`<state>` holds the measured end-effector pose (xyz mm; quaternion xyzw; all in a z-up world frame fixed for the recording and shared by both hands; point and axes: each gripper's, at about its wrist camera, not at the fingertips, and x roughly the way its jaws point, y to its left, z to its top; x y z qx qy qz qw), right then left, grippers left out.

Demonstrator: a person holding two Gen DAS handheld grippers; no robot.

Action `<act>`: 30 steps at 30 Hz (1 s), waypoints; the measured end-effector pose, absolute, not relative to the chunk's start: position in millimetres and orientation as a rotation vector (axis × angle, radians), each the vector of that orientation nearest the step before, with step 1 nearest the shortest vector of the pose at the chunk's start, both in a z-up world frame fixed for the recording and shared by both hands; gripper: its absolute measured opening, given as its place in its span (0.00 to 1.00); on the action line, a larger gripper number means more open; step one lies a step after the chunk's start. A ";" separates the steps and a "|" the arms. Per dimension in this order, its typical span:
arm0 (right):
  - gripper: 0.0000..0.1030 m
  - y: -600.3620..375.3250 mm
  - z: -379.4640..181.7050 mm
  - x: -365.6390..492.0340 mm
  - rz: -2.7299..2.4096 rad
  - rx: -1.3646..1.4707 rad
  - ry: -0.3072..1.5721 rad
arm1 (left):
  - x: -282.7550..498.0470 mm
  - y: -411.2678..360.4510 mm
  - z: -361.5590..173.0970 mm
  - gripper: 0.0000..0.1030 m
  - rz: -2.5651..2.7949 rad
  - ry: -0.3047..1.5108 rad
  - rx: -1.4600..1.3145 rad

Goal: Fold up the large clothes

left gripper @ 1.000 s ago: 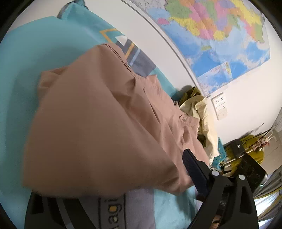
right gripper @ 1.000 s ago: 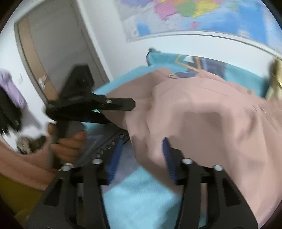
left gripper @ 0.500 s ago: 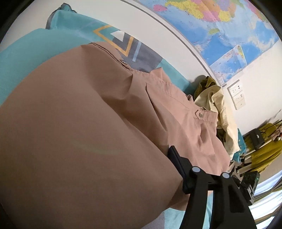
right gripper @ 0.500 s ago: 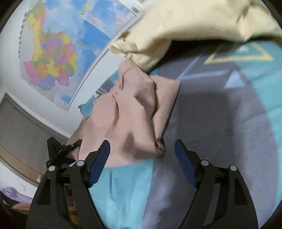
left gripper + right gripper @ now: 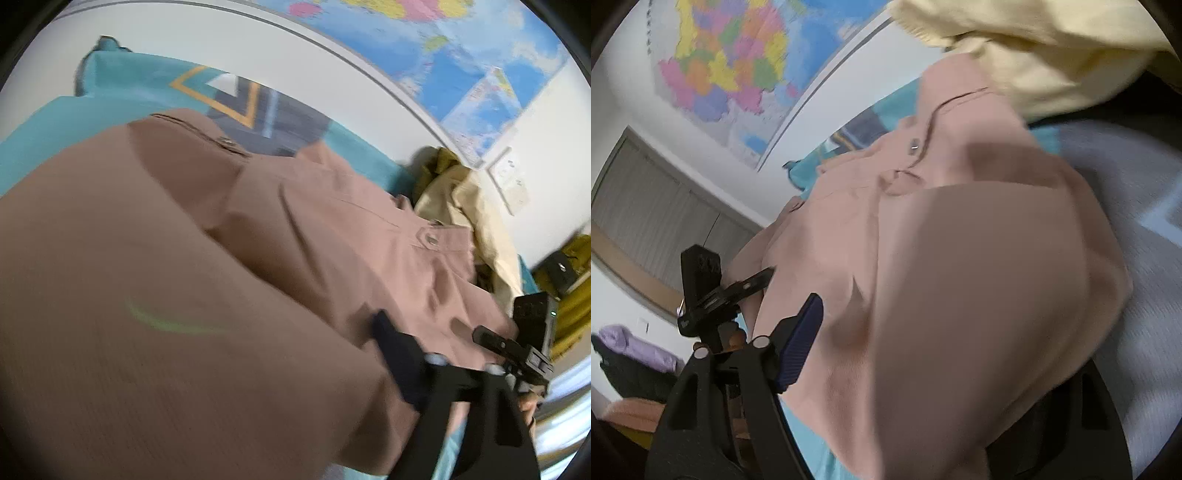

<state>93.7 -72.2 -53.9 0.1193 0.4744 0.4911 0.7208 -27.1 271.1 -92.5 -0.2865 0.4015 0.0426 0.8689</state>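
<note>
1. Two grippers are in view, and pink fabric drapes over both. On your left gripper [image 5: 236,398] only one dark finger [image 5: 399,362] shows; the other is under cloth, so whether it is clamped cannot be told.
2. Your right gripper [image 5: 923,369] likewise shows one blue-padded finger [image 5: 799,343] at the left of its view; the second finger is covered, and its grasp cannot be told.
3. The pink garment [image 5: 258,258] fills most of both views, bunched close to each lens. It lies on the teal and grey bedspread [image 5: 55,122], with snap buttons visible along its upper seam.
4. Just beyond the pink garment sits a pale yellow garment [image 5: 1052,55], touching its far edge.
5. In the right wrist view, your left gripper shows at the garment's left edge.
6. Behind the bed, a coloured wall map [image 5: 731,62] hangs on the white wall; a grey door [image 5: 653,221] stands to its left.
</note>
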 end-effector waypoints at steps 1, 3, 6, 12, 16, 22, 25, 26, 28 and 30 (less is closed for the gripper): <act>0.53 -69.8 -55.5 96.1 1.089 0.268 1.060 | -26.6 273.2 -92.7 0.53 0.106 0.848 -0.600; 0.34 -71.1 -61.3 103.9 1.084 0.318 1.098 | -27.0 276.8 -93.3 0.45 0.115 0.856 -0.612; 0.24 -73.9 -67.1 107.4 1.092 0.351 1.119 | -26.3 277.9 -93.2 0.47 0.103 0.849 -0.611; 0.16 -75.4 -48.6 96.6 1.115 0.370 1.060 | -22.9 284.5 -87.4 0.17 0.115 0.832 -0.631; 0.15 -57.4 -4.9 82.3 1.155 0.293 0.958 | -23.1 298.5 -50.1 0.10 0.115 0.776 -0.554; 0.15 6.7 55.4 89.0 1.226 0.203 0.839 | -10.0 352.9 0.5 0.10 0.152 0.691 -0.512; 0.15 55.9 80.7 98.2 1.252 0.156 0.781 | 1.2 395.0 27.1 0.10 0.212 0.649 -0.465; 0.15 75.4 89.3 101.8 1.265 0.154 0.762 | 2.7 406.5 33.3 0.10 0.231 0.639 -0.456; 0.14 106.3 102.6 105.2 1.291 0.129 0.720 | 4.8 432.9 46.3 0.11 0.279 0.612 -0.421; 0.14 143.0 109.1 108.4 1.329 0.141 0.707 | -0.1 467.5 56.0 0.11 0.344 0.566 -0.421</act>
